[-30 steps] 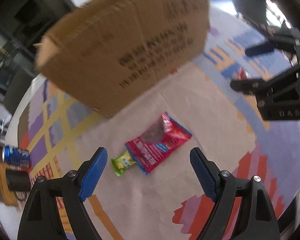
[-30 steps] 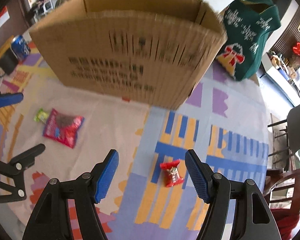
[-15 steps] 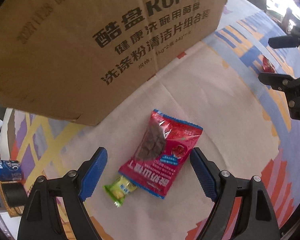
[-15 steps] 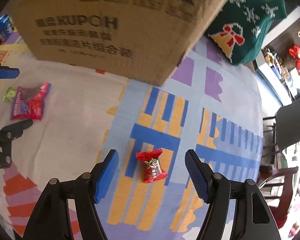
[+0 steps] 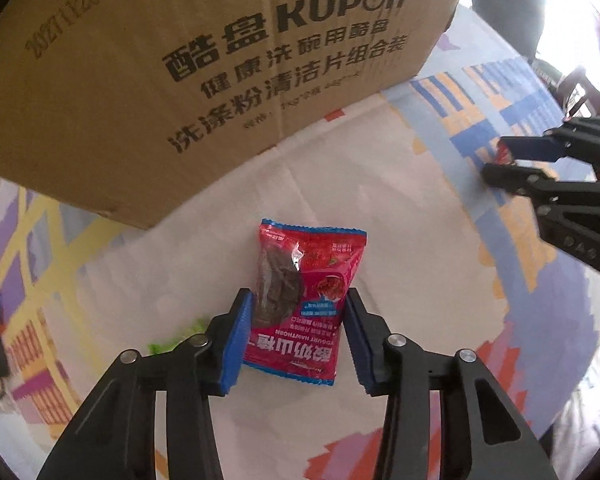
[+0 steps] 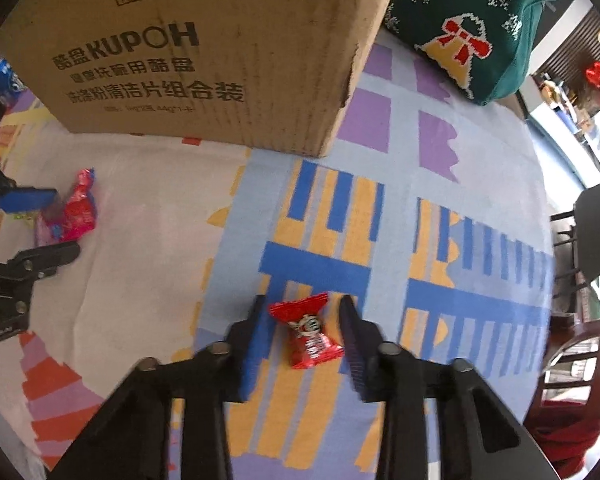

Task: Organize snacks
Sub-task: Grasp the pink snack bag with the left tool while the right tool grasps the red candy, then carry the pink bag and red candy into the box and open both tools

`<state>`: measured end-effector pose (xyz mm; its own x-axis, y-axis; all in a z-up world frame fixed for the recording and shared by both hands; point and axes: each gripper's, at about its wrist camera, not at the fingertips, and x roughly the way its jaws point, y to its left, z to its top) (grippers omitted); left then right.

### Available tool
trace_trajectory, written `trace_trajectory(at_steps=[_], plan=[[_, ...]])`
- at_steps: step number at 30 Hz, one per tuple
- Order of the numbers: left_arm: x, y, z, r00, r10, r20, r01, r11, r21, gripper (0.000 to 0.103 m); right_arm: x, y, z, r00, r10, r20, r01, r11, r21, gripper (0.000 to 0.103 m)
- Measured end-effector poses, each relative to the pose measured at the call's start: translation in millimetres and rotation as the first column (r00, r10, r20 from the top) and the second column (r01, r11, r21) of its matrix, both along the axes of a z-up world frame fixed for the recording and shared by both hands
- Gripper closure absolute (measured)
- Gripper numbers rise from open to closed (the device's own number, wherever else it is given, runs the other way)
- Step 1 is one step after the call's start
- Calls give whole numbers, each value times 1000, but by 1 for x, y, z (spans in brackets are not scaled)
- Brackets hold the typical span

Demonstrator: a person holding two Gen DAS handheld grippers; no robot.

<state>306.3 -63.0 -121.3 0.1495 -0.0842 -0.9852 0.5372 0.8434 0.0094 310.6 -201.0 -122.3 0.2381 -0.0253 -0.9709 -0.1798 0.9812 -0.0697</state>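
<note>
One cardboard box (image 5: 204, 72) fills the top of both views, printed KUPOH with Chinese characters; only its outer walls show, so what lies inside cannot be told. It stands on a patterned tablecloth (image 5: 400, 216) of cream, blue, yellow and purple patches.

In the lower centre of the left wrist view, the left gripper (image 5: 298, 340) has its blue pads on either side of one red snack packet (image 5: 306, 300) lying flat on the cloth; the left pad touches the packet's edge and the right sits just beside it (whether it is truly clamped cannot be told). One small green wrapper (image 5: 172, 340) peeks out at the lower left, mostly hidden behind the left finger.

In the lower centre of the right wrist view, the right gripper (image 6: 304, 336) straddles one red candy (image 6: 308, 330) on the blue and yellow stripes, fingers apart with a gap on each side.

At the upper right of that view sits one green knitted bag (image 6: 480, 20) with a red bow design. One blue can (image 6: 4, 80) shows at the far left edge, partly cut off.
</note>
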Motion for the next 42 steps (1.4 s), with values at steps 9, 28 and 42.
trace_trajectory(at_steps=[9, 28, 42], plan=[[-33, -8, 16, 994, 103, 26, -100, 991, -89, 60, -21, 4, 12, 999, 0, 50, -3, 999, 44, 75], [-36, -1, 64, 957, 245, 153, -212, 956, -204, 60, -41, 12, 52, 986, -59, 159, 30, 983, 180, 75], [-38, 13, 116, 917, 300, 263, -224, 933, -282, 60, -52, 24, 103, 954, -69, 293, -6, 969, 245, 75]])
